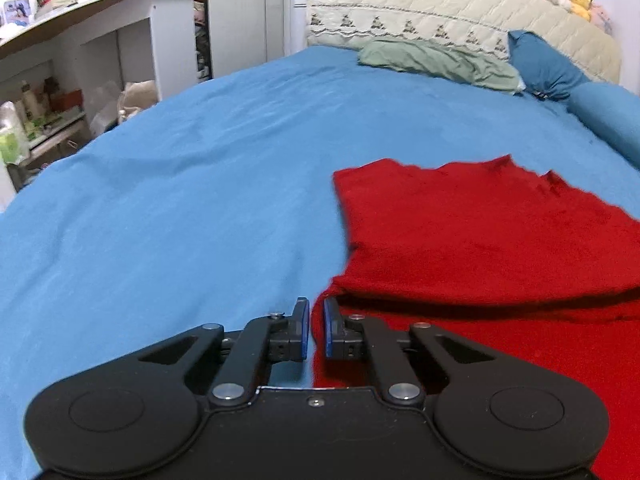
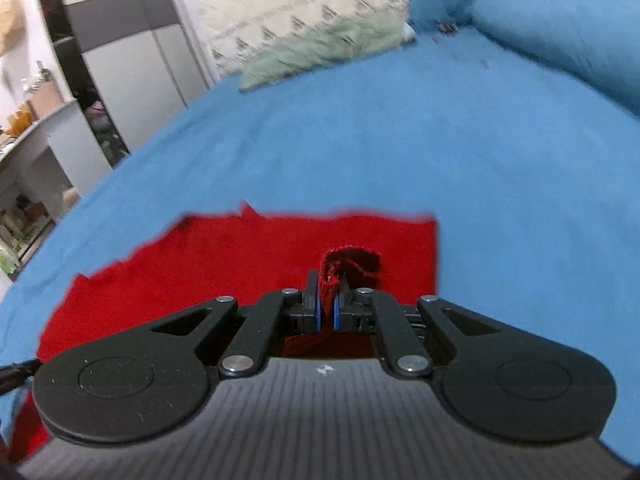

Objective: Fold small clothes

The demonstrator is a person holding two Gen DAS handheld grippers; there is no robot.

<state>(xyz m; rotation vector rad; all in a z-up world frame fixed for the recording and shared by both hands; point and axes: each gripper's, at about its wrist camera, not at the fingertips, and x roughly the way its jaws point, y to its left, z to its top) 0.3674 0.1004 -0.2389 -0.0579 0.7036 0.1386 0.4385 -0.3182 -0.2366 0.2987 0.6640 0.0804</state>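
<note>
A red knitted garment (image 1: 480, 232) lies on the blue bed sheet (image 1: 180, 184), with its near part folded over itself. My left gripper (image 1: 316, 312) is at the garment's near left edge, its jaws almost closed with a thin gap, and red fabric shows between and under them. In the right wrist view the garment (image 2: 240, 256) lies spread ahead. My right gripper (image 2: 327, 288) is shut on a bunched edge of the red garment and holds it lifted.
A green cloth (image 1: 436, 60), a dark blue pillow (image 1: 548, 64) and a blue bolster (image 1: 608, 116) lie at the bed's head by the quilted headboard (image 1: 440, 4). White shelves (image 1: 100, 40) and a wardrobe (image 1: 244, 12) stand to the left.
</note>
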